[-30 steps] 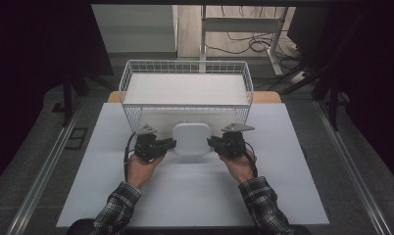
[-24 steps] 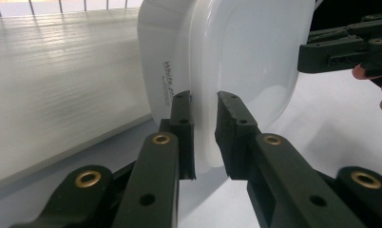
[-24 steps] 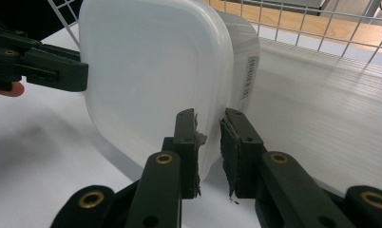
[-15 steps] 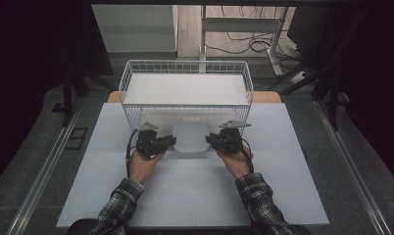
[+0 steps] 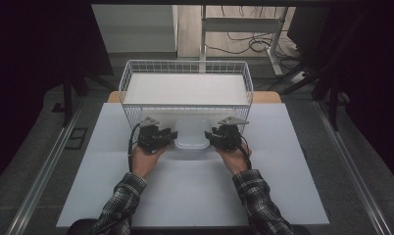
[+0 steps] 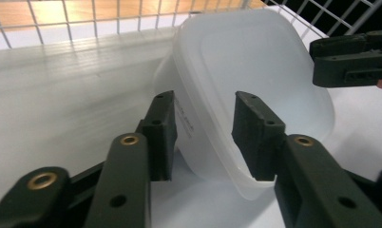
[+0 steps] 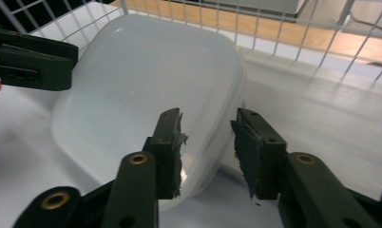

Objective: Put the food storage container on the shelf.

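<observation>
A translucent white plastic container [image 5: 191, 133] stands tilted on the table with its far side against the front wall of the wire basket [image 5: 131, 115]. My left gripper [image 5: 173, 137] flanks its left edge and my right gripper [image 5: 208, 136] its right edge. In the left gripper view the container's rim [image 6: 213, 156] lies between the jaws of the left gripper [image 6: 203, 102], which have just been opening and stand off it. In the right gripper view the container's edge [image 7: 213, 142] lies between the jaws of the right gripper [image 7: 208, 116], which have likewise just been opening.
The white wire basket holds a flat white board [image 5: 185, 88] and stands at the far edge of the white table mat [image 5: 195, 191]. Metal rails [image 5: 43, 176] run along both sides of the table. Cables lie on the floor beyond.
The container lay flat between the grippers, then was tipped up toward the basket. Both pairs of jaws have opened off its edges, and it now leans on the basket wall.
</observation>
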Motion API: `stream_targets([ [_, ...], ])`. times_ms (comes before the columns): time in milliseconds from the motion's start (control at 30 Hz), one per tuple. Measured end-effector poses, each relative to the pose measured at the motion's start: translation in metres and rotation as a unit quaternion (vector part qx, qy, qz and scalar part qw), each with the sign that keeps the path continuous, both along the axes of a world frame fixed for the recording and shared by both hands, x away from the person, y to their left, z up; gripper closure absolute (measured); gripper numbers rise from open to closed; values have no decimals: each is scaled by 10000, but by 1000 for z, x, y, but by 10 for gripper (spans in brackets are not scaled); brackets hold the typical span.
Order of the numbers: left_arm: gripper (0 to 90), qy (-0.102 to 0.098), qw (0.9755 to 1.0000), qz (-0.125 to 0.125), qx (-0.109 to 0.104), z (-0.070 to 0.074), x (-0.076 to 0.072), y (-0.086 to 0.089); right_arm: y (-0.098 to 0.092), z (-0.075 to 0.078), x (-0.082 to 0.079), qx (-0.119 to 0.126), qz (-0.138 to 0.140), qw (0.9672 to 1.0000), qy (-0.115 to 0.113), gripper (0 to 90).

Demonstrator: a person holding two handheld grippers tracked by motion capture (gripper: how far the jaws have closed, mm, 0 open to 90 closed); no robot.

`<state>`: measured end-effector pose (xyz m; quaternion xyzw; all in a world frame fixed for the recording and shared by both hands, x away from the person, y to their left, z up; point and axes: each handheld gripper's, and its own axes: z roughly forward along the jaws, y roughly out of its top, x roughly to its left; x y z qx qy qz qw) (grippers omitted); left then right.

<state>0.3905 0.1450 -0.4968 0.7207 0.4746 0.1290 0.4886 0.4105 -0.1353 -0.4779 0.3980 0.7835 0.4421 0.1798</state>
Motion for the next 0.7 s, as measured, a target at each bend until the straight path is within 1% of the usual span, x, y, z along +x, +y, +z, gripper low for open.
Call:
stream_targets([
  [33,576,-29,10000,22,22,1,2,0,0,1,2,-7,-29,10000,-9,592],
  [100,551,-21,9999,101,30,2,6,0,1,2,5,-2,-79,10000,-38,587],
  [167,533,-6,9998,186,-3,3,9,-1,2,3,7,9,-109,9999,-32,580],
  [267,535,-39,9998,159,81,5,11,-2,2,3,8,75,-98,9999,-16,568],
  [367,521,-80,9998,153,72,5,10,-3,3,4,7,61,-56,10000,-32,566],
  [433,508,-146,9997,142,105,6,8,-3,3,5,7,89,-65,9999,-32,566],
  [500,500,-190,9997,94,92,8,5,-2,1,6,6,100,-48,9999,-38,566],
  [600,456,-279,9995,45,121,11,-2,-2,-1,8,3,93,16,9999,-41,585],
  [633,440,-280,9996,-4,31,12,-5,-2,-2,8,1,94,42,9999,-39,600],
  [667,439,-262,9996,-120,-56,12,-7,0,-3,9,-1,106,67,9999,-29,619],
  [700,428,-242,9994,-194,-184,12,-10,1,-5,10,-2,126,105,9999,-10,635],
])
